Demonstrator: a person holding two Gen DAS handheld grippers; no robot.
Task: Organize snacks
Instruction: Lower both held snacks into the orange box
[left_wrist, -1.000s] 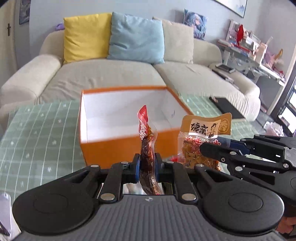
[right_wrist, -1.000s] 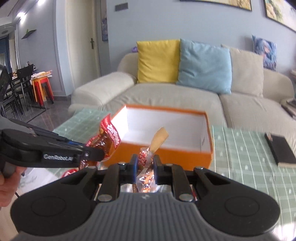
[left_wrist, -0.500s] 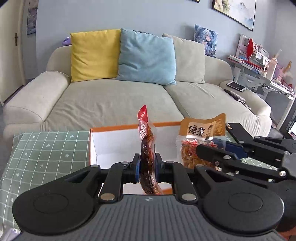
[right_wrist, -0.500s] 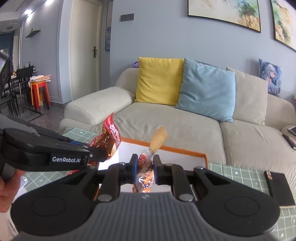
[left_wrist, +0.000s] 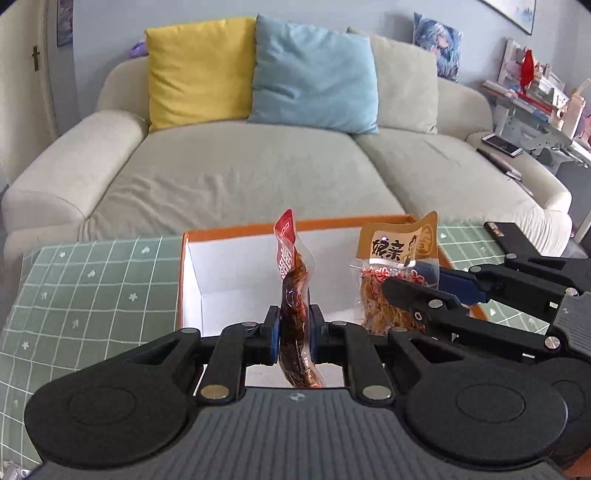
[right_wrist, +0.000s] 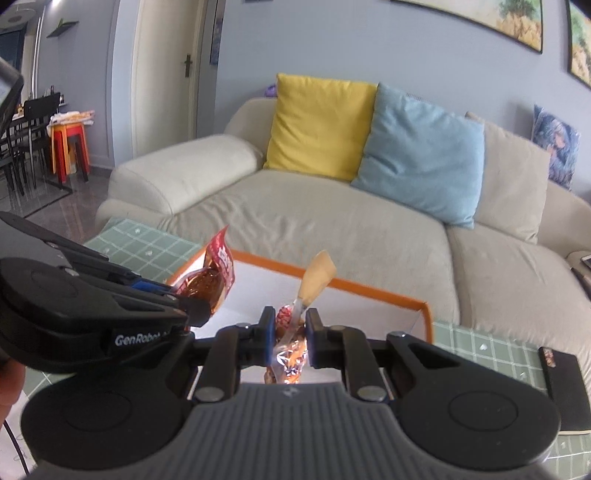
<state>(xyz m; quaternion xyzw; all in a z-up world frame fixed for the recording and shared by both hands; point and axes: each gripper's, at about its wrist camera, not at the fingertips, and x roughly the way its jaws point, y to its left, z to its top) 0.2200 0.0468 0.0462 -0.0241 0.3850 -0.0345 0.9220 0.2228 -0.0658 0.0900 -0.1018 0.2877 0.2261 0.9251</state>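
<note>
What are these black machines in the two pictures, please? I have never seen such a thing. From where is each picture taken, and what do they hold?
No robot is here. A person holds one hand-held tool in each hand, and each carries a camera that looks forward along its two fingers.

The left wrist view shows the left tool shut on a red snack packet. To its right, the right tool comes in from the side, holding a tan snack packet.

The right wrist view shows the same moment from the other hand: the tan packet is between its fingers, and the left tool is seen at the left.

Both packets are above an open orange box with a white inside. It stands on a table with a green checked cloth, before a sofa.
</note>
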